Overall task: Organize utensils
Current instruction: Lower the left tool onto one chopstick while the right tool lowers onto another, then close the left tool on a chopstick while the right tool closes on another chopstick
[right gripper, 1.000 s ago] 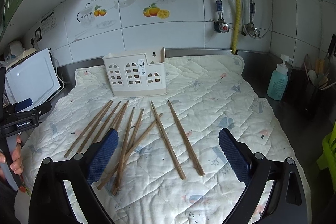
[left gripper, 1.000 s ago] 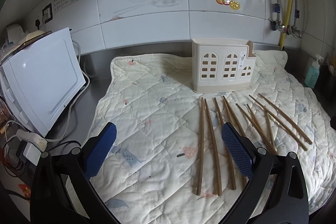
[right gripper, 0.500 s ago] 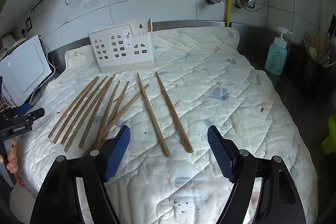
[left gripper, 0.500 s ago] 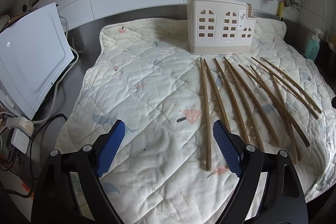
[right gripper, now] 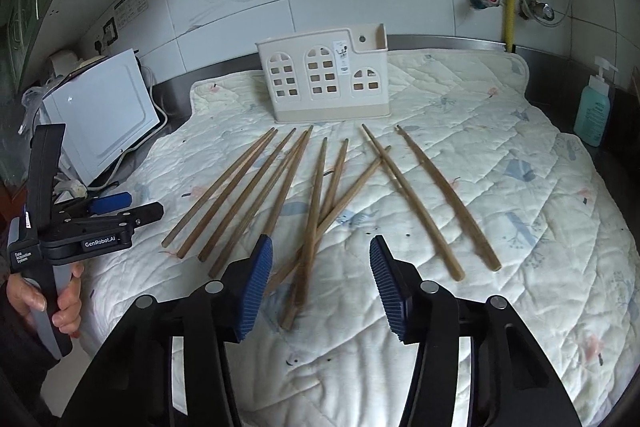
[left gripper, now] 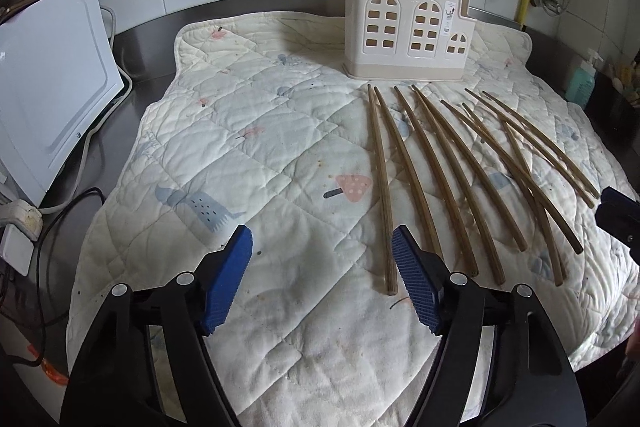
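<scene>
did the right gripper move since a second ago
Yes. In its own view the right gripper has come down and forward toward the chopsticks, judging by the holder. Its jaws have just been closing, nothing between them.

A steel counter [left gripper: 132,67] carries a quilted mat [left gripper: 248,147], on which lie wooden chopsticks [left gripper: 416,179] and a cream holder [left gripper: 408,31].

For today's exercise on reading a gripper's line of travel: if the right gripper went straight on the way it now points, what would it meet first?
Probably the crossed chopsticks lying on the quilted mat, just ahead of the right gripper; its open jaws, which have just been closing, hold nothing.
</scene>
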Motion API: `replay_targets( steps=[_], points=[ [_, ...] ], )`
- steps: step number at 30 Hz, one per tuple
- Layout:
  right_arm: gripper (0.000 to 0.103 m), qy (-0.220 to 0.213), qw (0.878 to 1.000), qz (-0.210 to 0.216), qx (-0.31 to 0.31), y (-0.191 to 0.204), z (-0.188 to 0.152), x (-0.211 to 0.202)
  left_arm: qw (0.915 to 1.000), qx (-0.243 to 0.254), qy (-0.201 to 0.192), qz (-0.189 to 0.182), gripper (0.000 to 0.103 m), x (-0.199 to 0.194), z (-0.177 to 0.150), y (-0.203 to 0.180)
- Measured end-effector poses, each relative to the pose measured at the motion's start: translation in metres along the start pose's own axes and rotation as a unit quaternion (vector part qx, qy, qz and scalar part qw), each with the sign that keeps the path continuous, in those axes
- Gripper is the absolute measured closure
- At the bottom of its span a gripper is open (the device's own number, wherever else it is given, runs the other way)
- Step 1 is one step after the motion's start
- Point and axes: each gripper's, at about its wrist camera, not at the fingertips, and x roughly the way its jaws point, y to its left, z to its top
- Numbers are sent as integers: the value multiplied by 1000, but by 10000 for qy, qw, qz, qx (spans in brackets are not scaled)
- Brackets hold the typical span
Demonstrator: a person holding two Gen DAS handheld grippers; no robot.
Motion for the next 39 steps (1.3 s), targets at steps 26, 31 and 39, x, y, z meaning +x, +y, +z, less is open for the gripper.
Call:
replay_targets(
  steps=[26, 31, 39],
  points=[
    [95, 191, 9997, -96, 150, 3, -11, 31, 9963, 169, 142, -835, 71, 14, -3, -14],
    [95, 128, 9998, -118, 135, 2, -7, 26, 9953, 241, 180, -915, 78, 23, -1, -23],
    [95, 13, 9998, -120, 128, -2, -3, 20, 9958, 326, 260, -818, 91, 33, -4, -28]
  ],
)
